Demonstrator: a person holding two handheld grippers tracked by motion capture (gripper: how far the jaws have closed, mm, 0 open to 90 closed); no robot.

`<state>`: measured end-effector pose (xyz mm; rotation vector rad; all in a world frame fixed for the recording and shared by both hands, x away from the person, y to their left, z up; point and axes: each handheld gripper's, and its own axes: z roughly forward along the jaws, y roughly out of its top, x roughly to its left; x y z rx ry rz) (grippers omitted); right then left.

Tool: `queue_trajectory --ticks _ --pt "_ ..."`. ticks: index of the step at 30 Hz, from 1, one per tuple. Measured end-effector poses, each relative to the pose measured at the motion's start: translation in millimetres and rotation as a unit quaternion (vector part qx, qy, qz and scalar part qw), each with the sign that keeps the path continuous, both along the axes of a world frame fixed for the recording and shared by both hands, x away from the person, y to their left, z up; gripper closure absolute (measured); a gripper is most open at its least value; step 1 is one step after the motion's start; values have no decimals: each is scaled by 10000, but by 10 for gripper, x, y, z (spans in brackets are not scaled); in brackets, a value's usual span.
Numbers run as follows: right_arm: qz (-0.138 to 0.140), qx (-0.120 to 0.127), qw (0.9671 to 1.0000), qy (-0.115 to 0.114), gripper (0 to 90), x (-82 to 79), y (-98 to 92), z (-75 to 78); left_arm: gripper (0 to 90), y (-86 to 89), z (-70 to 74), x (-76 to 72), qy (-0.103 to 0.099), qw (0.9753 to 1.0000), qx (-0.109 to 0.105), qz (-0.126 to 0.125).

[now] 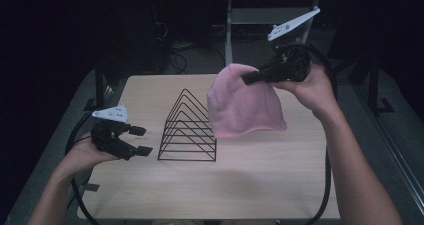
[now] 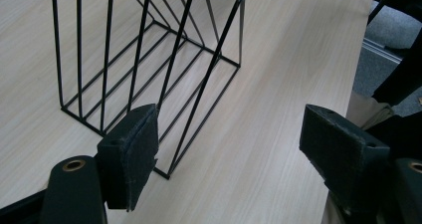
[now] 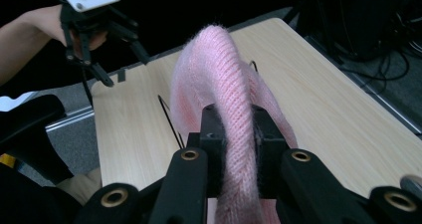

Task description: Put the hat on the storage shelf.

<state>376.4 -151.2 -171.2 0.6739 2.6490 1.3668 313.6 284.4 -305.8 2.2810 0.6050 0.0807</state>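
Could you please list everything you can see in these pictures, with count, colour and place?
Knitted hat: one, pink, held up over the table's right half, its lower edge near the table.
Wire rack: one, black, triangular dividers, standing at the table's middle, left of the hat.
Table: one, light wood, in front of the person.
Left gripper: one, black, jaws apart, beside the rack's left end, holding nothing.
Right gripper: one, black, jaws clamped on the hat's top.
Hands: two, one round each gripper.
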Motion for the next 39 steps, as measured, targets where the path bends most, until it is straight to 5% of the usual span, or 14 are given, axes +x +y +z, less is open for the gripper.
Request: queue_trajectory --ticks 13,28,39 --pt "296 -29 9994 -166 789 -13 297 232 226 -94 141 49 -43 9997 105 -226" --pt "598 46 9980 -192 788 42 636 414 217 -203 315 216 -31 9994 -223 -268" --pt "886 63 9954 -363 788 97 919 535 263 -314 403 310 53 9991 -182 -378"
